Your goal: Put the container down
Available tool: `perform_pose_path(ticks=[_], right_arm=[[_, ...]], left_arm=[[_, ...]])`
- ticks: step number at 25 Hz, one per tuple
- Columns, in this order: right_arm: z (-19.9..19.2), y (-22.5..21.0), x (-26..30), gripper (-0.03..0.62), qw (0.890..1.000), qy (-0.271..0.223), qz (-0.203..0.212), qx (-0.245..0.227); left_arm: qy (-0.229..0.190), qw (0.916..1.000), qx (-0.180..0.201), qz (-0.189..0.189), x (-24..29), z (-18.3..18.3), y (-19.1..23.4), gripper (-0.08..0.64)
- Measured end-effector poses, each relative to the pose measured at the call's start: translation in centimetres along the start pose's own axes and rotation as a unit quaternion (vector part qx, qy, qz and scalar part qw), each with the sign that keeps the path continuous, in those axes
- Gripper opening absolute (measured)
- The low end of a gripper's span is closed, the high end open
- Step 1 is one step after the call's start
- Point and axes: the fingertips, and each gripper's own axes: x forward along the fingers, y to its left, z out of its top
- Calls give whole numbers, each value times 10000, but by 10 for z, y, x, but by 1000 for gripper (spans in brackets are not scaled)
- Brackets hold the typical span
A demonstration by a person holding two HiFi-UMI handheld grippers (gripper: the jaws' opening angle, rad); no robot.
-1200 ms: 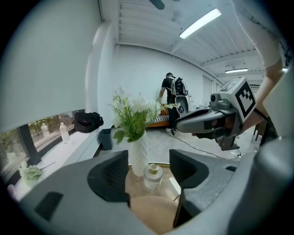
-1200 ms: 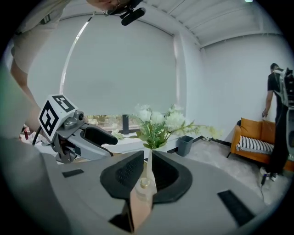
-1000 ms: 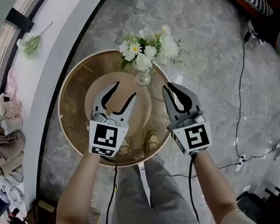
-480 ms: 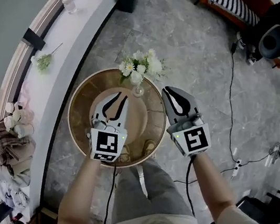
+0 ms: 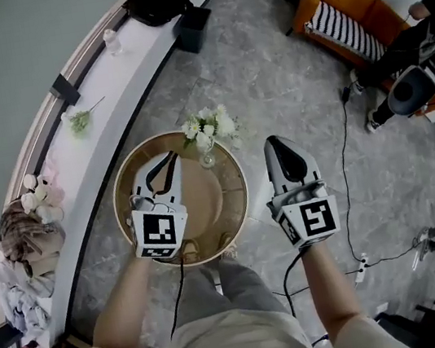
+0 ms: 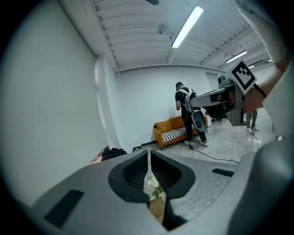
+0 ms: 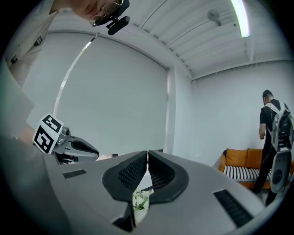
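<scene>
A shallow round tan container [image 5: 203, 198] rests in the middle of the round wooden table [image 5: 239, 207]; nothing holds it. My left gripper [image 5: 164, 163] hovers over the container's left part with its jaws shut and empty. In the left gripper view the left gripper [image 6: 149, 158] has its pads together, with only flowers showing below them. My right gripper [image 5: 277, 144] hangs over the floor just right of the table, shut and empty. The right gripper view shows the right gripper [image 7: 147, 158] with its pads meeting. A glass vase of white flowers [image 5: 205, 131] stands at the table's far edge.
A curved white ledge [image 5: 104, 89] runs behind the table, bearing a flower sprig [image 5: 79, 120] and a bottle [image 5: 111, 40]. A black bag [image 5: 157, 1] and an orange sofa [image 5: 344, 14] lie farther off. A person [image 5: 413, 33] is at the right. A cable [image 5: 349, 180] trails across the floor.
Both grippers' jaws have closed, the left from wide open. The grippers have spread apart, the right moving off the table's edge. The view has widened as the head rose.
</scene>
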Motion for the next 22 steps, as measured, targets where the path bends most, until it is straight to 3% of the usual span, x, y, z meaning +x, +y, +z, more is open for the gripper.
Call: perform_pose_path(ticks=[2, 8, 12, 18, 22], right_arm=[[26, -3, -8, 14, 10000, -96, 13, 4], [96, -7, -29, 14, 9987, -494, -85, 22], [148, -9, -51, 14, 9966, -824, -51, -62], [226, 4, -101, 14, 9923, -1213, 74, -239], [262, 22, -133, 14, 9885, -1463, 194, -333]], left_arm=[[-158, 9998, 4, 152, -16, 27, 7, 26], [-413, 9989, 218, -42, -45, 92, 5, 17], [-704, 9974, 134, 100, -65, 143, 15, 15], [-1286, 9914, 24, 224, -125, 222, 25, 11], [-1495, 9883, 106, 285, -162, 254, 23, 11]])
